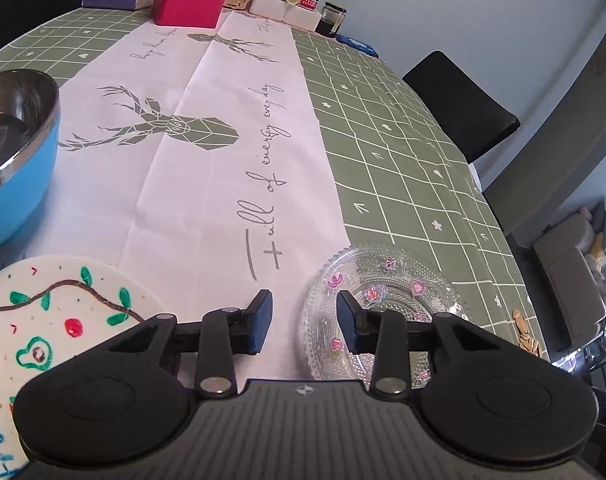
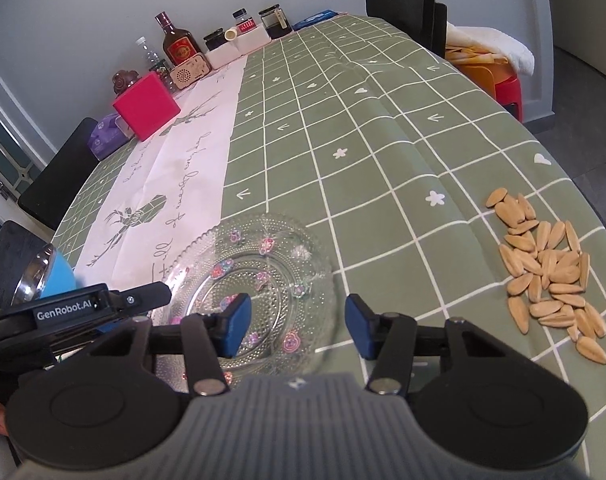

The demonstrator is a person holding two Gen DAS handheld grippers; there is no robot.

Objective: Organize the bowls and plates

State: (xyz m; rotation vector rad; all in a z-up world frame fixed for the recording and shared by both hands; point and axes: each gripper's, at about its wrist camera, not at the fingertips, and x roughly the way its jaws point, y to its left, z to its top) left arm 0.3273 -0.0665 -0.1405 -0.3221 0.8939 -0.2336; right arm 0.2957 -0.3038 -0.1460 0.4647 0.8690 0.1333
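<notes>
Both my grippers, left gripper (image 1: 304,317) and right gripper (image 2: 297,323), have jaws spread. Only right view shows seeds (image 2: 551,272) right of jaws; glass plate (image 2: 255,280) on green-checked counter (image 2: 383,140).

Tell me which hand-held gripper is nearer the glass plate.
Right, slightly. The right hand-held gripper hangs open over the glass plate, one finger above it; the left hand-held gripper sits open by its left rim.
</notes>
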